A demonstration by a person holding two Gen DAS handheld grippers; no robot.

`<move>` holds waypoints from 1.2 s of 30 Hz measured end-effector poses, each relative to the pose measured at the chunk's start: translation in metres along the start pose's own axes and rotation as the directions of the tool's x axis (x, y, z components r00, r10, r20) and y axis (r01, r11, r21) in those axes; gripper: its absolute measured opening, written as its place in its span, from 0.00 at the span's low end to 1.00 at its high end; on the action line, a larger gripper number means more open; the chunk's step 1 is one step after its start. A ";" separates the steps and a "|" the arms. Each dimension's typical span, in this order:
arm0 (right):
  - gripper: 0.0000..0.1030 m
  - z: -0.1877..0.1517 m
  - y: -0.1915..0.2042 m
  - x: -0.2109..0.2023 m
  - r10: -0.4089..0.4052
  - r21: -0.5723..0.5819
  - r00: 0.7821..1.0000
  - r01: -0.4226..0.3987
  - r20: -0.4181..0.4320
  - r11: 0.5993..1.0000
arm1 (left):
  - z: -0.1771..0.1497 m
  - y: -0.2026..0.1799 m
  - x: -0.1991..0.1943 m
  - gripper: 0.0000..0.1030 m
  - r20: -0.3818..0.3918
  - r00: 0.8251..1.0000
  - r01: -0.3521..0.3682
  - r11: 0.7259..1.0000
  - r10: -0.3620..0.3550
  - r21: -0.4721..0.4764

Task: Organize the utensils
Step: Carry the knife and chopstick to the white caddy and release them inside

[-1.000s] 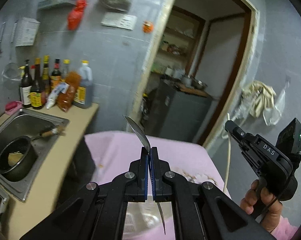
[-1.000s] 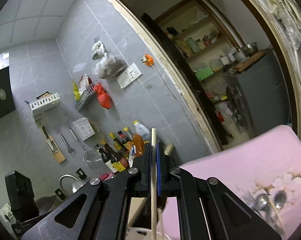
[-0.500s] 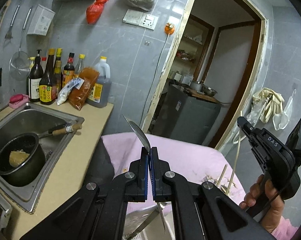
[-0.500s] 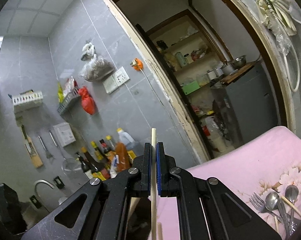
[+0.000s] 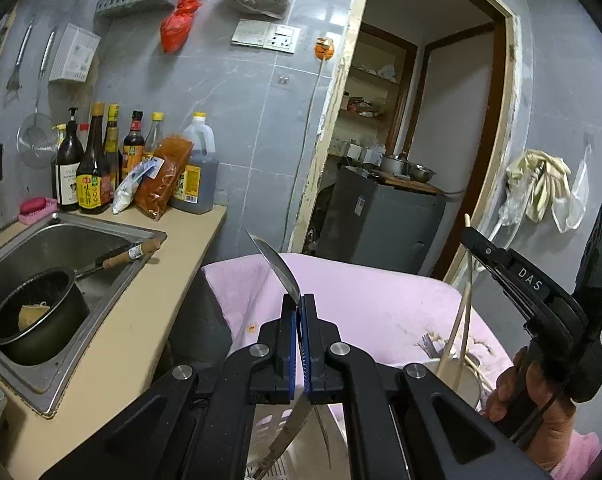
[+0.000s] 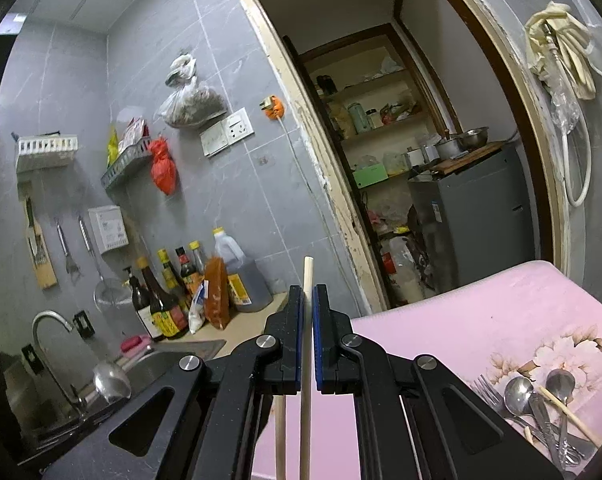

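My left gripper [image 5: 299,300] is shut on a thin metal utensil [image 5: 279,266] seen edge-on, its curved tip pointing up and its other end hanging below the fingers over a white slotted basket [image 5: 275,420]. My right gripper [image 6: 308,292], held by a hand [image 5: 541,408], is shut on a pale wooden chopstick [image 6: 307,272] that stands upright. In the left wrist view that chopstick [image 5: 467,320] reaches down into a metal cup [image 5: 473,380] beside another chopstick. A fork, spoons and a chopstick lie in a pile [image 6: 541,408] on the pink cloth.
The pink flowered cloth [image 5: 373,304] covers the table. To the left is a beige counter [image 5: 113,340] with a steel sink [image 5: 41,248] holding a black pot, and bottles [image 5: 101,168] along the wall. An open doorway [image 5: 401,140] lies behind.
Both grippers have sunk toward the table. The right gripper's chopstick has come down into the cup, and the right view has rolled more level, showing more of the utensil pile.
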State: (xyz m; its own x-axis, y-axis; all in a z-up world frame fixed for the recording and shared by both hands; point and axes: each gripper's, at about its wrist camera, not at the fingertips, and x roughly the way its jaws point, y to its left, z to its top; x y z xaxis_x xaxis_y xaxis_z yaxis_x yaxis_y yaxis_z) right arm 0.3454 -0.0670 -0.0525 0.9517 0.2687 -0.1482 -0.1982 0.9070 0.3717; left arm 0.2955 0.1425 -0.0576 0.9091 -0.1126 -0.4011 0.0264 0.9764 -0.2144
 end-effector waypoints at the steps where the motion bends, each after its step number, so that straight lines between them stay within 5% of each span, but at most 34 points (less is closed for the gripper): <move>1: 0.05 -0.001 0.001 -0.001 0.002 -0.014 1.000 -0.001 0.003 1.000 | -0.002 -0.002 0.000 0.03 -0.001 1.000 -0.001 1.000 0.001 0.009; 28: 0.05 -0.012 -0.007 -0.021 0.066 -0.066 0.988 -0.076 -0.139 0.995 | -0.011 -0.012 -0.009 0.03 -0.151 0.988 -0.025 0.999 0.029 0.027; 33: 0.26 -0.010 -0.014 -0.027 0.066 -0.045 0.985 -0.074 -0.156 0.996 | -0.014 -0.015 -0.009 0.03 -0.177 0.983 -0.048 0.999 0.051 0.017; 36: 0.28 -0.009 -0.017 -0.029 0.074 -0.038 0.983 -0.082 -0.167 0.996 | -0.017 -0.017 -0.011 0.04 -0.189 0.980 -0.057 0.998 0.057 0.004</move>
State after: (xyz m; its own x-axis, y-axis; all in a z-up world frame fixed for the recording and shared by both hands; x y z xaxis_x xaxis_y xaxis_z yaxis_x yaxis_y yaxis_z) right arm 0.3195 -0.0875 -0.0625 0.8817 0.3858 -0.2714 -0.2841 0.8936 0.3475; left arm 0.2785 0.1244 -0.0646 0.8143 -0.0894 -0.5735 -0.0244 0.9819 -0.1877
